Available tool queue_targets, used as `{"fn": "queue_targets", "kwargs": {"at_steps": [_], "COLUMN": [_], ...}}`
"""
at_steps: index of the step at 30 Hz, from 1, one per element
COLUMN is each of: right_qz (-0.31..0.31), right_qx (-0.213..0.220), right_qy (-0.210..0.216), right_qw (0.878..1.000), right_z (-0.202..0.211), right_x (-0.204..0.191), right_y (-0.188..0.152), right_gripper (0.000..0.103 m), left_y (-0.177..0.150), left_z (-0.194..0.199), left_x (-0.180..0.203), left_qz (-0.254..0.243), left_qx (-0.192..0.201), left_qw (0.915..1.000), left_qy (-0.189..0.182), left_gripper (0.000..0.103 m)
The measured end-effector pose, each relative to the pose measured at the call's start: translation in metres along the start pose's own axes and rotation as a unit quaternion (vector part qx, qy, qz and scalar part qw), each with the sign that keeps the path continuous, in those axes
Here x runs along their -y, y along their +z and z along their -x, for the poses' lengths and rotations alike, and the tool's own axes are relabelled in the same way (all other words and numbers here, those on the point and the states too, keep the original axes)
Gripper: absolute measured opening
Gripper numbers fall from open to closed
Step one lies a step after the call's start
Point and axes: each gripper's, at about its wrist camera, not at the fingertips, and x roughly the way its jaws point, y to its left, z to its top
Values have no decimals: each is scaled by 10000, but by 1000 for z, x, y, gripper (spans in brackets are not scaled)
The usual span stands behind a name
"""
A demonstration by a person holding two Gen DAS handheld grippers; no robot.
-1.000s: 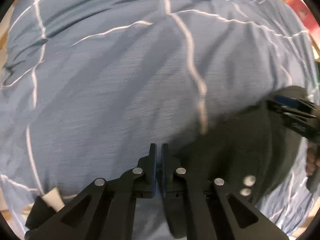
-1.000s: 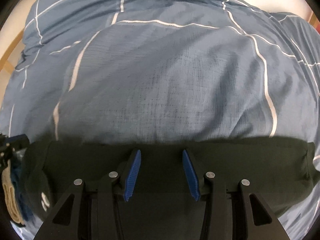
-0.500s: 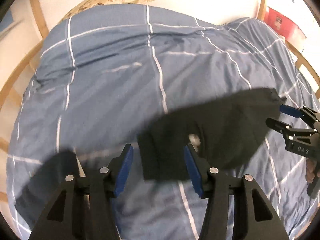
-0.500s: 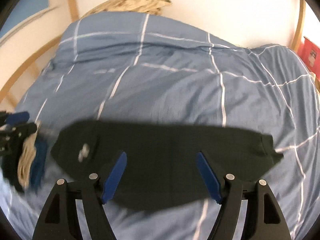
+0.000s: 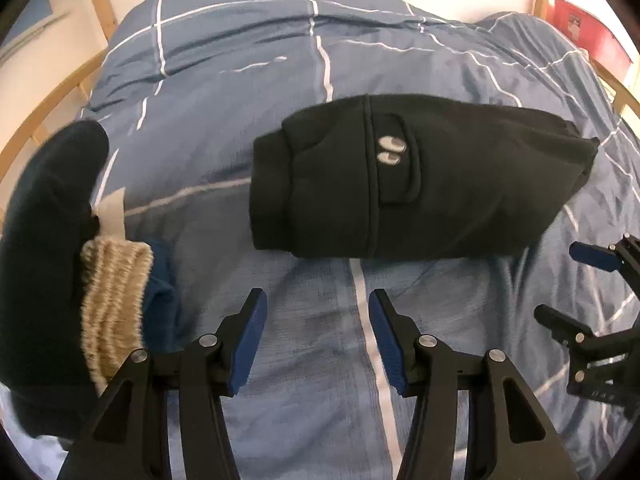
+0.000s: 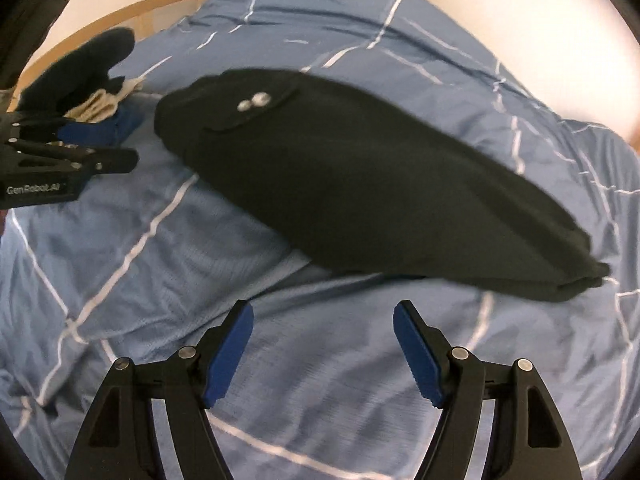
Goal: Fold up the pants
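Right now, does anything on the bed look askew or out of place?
Nothing stands out. The black pants lie folded in a compact bundle on the blue duvet. A small pile of other clothes sits beside them.

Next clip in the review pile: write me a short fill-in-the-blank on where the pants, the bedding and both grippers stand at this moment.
1. The folded black pants lie on a ____ duvet crossed by white lines.
2. The jaws of the left gripper and right gripper are both ____.
3. On the pants' flap sit ____ silver snaps.
4. Between each gripper's fingers there is only ____.

Missing words: blue; open; two; duvet
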Motion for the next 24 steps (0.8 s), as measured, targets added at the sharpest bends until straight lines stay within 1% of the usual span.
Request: {"fn": "queue_targets", "kwargs": {"at_steps": [5,9,12,15,17,21,24], "right_qz": [-352,-415,-613,-722,-801,-740,-557], "right_qx": [124,232,182,186,286,449,495], "right_qy": [263,298,580,809,923,1100,1087], "right_qw": [9990,9984,9963,9939,9921,9902,9913], "right_z": [-18,-30,-41,-44,-42,-40,-44], "right_x": [2,7,17,23,30,41,44], "right_y": [-1,-1,1,6,14,30,43], "right_gripper": [73,73,73,73,73,73,73], "left_y": [4,13,21,28,32,37,40], "left_z": [-17,-29,-35,-38,-38,-38,-36], "left_x": [2,7,10,5,3,2,-1], "left_qz": [89,80,32,177,223,122,152], "left_qx": [159,227,294,286,277,307,321], "left_qw": [9998,9997,9996,9994,9994,9995,9994], "left_qy": [37,-34,26,-9,-37,-11,-17], "left_gripper": [51,51,51,52,53,53,54]}}
